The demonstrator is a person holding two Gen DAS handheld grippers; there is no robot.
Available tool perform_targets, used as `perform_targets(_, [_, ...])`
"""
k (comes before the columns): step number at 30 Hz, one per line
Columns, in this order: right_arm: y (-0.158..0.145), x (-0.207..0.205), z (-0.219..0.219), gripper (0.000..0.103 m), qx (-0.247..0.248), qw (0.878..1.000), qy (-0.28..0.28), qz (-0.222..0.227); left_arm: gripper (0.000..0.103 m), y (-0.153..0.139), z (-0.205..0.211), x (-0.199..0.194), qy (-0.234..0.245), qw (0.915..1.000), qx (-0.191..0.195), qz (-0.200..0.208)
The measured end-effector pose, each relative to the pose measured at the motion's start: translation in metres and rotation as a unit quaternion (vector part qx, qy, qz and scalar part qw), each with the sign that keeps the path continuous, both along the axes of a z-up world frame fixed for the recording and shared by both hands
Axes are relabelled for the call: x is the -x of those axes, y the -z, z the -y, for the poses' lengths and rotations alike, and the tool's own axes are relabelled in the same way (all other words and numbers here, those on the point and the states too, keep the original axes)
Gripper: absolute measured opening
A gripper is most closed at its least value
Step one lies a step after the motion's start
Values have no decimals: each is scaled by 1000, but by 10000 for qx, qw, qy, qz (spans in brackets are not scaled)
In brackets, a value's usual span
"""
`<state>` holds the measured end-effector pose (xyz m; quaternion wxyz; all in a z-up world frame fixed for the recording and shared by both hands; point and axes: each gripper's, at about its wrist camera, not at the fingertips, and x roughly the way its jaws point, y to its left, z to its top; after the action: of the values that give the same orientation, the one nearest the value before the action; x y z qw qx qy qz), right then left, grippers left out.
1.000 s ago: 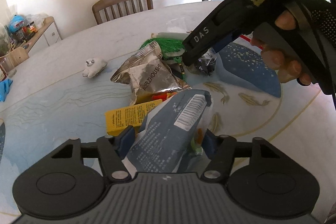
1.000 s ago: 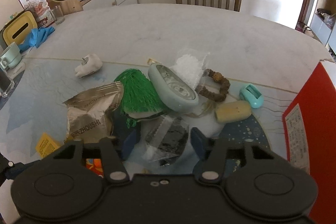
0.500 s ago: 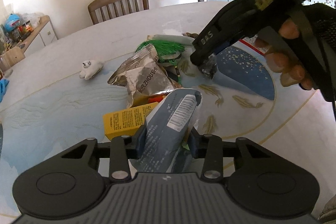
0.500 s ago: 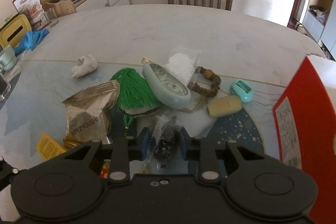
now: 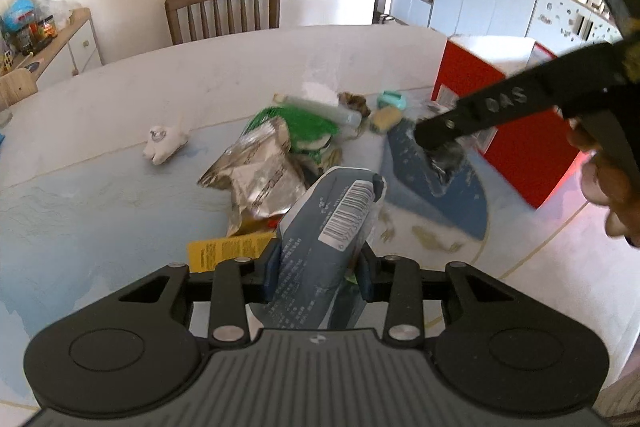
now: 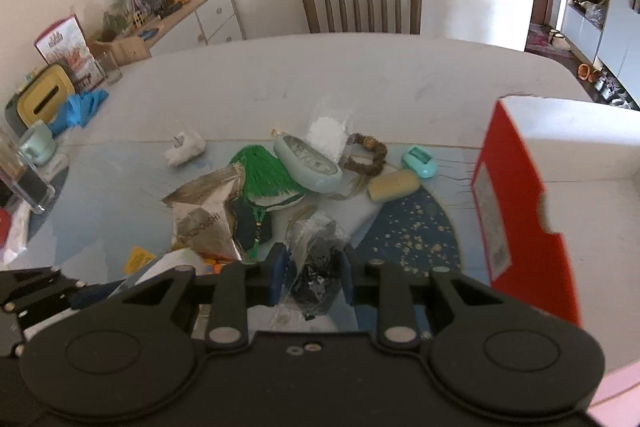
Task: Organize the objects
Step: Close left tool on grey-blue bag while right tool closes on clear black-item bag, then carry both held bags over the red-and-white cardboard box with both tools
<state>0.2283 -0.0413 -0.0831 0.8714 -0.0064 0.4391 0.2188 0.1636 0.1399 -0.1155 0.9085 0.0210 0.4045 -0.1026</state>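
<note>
Pale marble table (image 6: 360,75), clutter mid-frame. Left gripper (image 5: 316,267) clamps a grey-blue barcoded foil pouch (image 5: 320,247), lower centre. Right gripper (image 6: 312,275) pinches a clear plastic bag of dark bits (image 6: 316,267). Advice: carry both level to the red-and-white carton (image 6: 520,195) at right, releasing one at a time.

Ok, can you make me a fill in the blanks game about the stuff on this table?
1. The left gripper holds a grey-blue packet with a black and white ____ on it.
2. The right gripper pinches a clear bag of something ____.
3. The big box at the right has ____ sides.
4. The fluffy tassel in the pile is ____.

Missing words: barcode; black; red; green
</note>
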Motion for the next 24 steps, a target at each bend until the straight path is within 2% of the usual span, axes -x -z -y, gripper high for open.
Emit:
perform_targets(12, [-35, 13, 56, 26, -157, 9995, 66, 283, 37, -42, 43, -17, 116, 9995, 286, 111])
perform_targets(24, [-49, 4, 132, 26, -231, 9981, 115, 557, 37, -68, 131, -42, 207, 9993, 184, 267])
